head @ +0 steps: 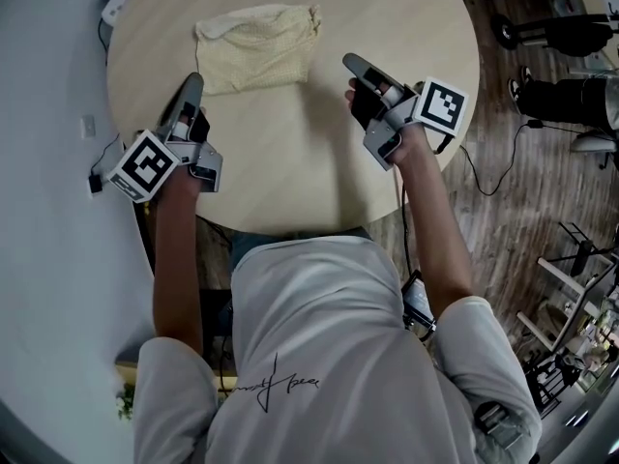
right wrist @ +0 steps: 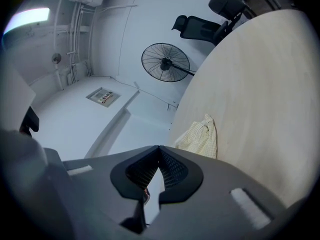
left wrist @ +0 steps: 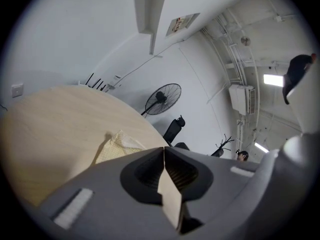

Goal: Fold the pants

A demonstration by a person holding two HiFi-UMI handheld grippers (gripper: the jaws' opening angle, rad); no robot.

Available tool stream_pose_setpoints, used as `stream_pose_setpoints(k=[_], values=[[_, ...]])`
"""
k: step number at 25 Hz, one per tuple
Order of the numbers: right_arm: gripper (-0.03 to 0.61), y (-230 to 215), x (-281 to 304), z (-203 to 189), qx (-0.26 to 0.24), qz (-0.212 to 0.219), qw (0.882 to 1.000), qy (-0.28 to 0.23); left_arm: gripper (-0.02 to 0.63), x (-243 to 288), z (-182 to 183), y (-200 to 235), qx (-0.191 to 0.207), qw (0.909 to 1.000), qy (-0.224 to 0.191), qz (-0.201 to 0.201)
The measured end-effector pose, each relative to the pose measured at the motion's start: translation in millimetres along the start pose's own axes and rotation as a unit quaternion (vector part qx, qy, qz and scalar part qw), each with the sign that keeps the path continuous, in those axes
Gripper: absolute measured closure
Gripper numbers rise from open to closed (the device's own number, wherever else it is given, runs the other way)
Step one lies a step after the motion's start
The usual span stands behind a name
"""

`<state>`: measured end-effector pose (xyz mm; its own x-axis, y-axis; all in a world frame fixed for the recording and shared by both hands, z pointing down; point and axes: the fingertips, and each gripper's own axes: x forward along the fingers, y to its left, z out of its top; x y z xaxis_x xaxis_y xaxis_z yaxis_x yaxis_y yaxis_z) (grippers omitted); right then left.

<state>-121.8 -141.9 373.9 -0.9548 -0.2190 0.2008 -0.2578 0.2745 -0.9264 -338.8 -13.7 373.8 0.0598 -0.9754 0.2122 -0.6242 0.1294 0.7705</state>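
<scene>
Pale round surface (head: 290, 172) is carrying the pants (head: 258, 46), lying as a folded bundle near its far edge. Left gripper (head: 192, 83) and right gripper (head: 354, 64) are hovering nearer the near edge, fingers pressed together and empty. The fold is seemingly finishing, so checking the bundle's edges is worthwhile.

**Your left gripper (head: 193, 83) and right gripper (head: 352, 64): both closed, both empty.**

Each gripper's jaws meet tip to tip with nothing between them, as the left gripper view (left wrist: 164, 148) and the right gripper view (right wrist: 159, 147) show. Both point away from your body, well apart from each other, with the marker cubes at the near ends. Your left hand (head: 193, 129) and right hand (head: 368, 104) grasp the handles. Your left forearm (head: 174, 249) reaches straight forward, and your right forearm (head: 435, 220) angles inward.
</scene>
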Motion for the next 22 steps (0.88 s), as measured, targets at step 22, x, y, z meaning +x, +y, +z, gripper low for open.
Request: stream_pose_setpoints(k=[22], values=[[0.581, 50, -87, -44, -0.187, -0.024, 0.982, 0.017, 0.558, -84, -49, -75, 0.131, 0.9895, -0.019, 0.058]])
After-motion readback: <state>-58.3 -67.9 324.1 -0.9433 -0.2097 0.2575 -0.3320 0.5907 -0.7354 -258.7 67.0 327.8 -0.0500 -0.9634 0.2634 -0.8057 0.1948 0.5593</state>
